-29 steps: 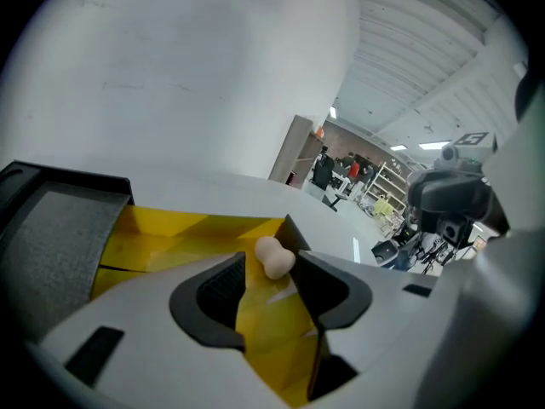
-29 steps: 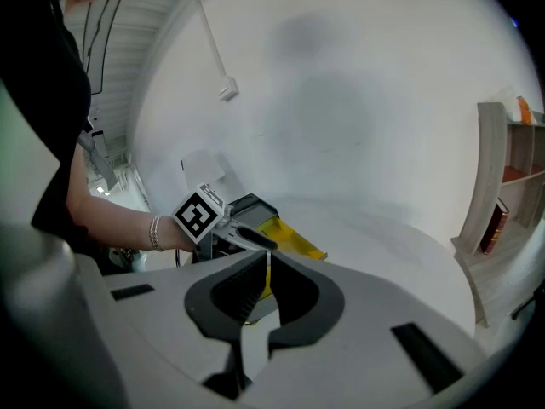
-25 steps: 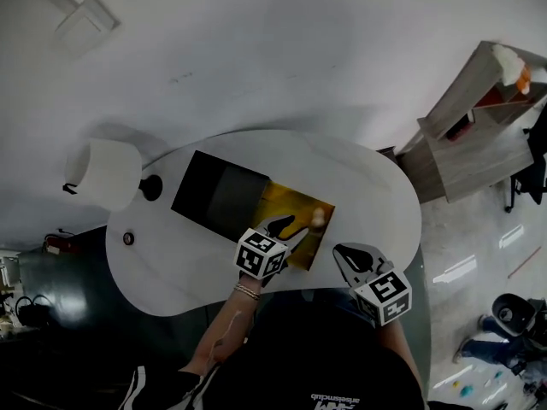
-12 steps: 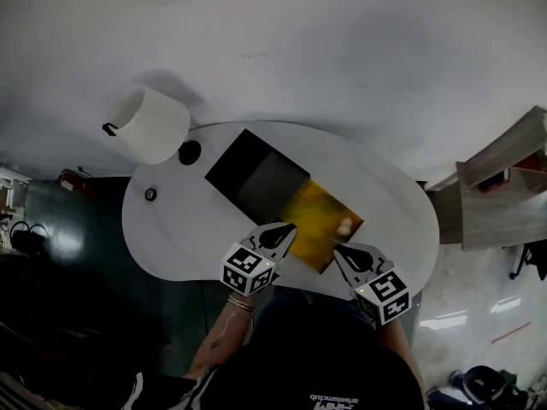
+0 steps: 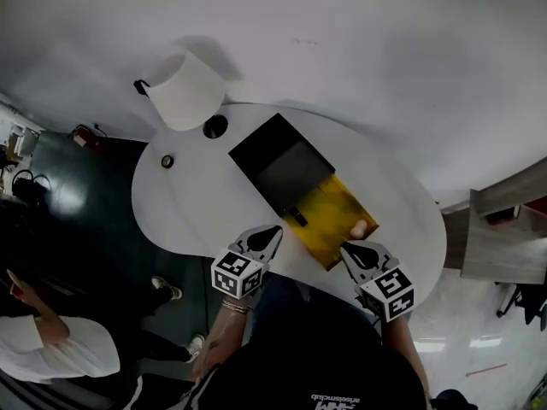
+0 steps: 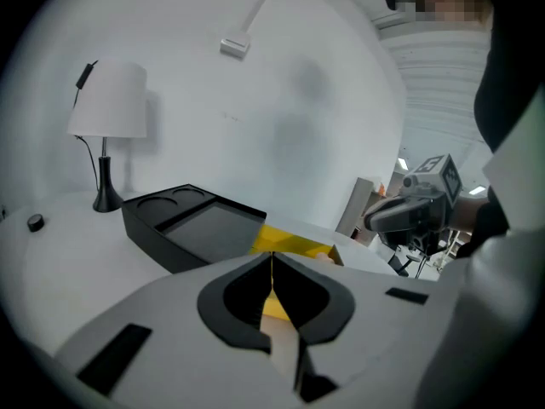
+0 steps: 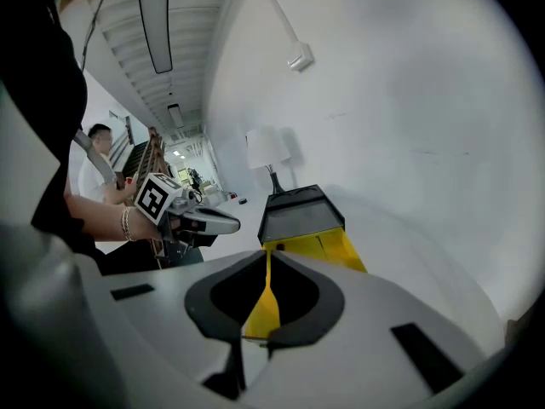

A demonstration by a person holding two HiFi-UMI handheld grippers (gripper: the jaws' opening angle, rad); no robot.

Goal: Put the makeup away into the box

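A person in a white shirt is standing at lower left, beside the white table. A lamp is standing at its upper-left end. The black box is lying across centre, its yellow tray jutting toward lower right — a small pale makeup item is sitting at the tray's right corner. The left gripper, jaws just closing together on nothing, and the right gripper, jaws together and empty, are flanking the tray.

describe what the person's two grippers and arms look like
The two match: the left gripper and the right gripper have light grey bodies with black, pointed tips. Each carries a white cube printed with black square markers. No cables show. The person wears a black top and thin bracelets on the left wrist.
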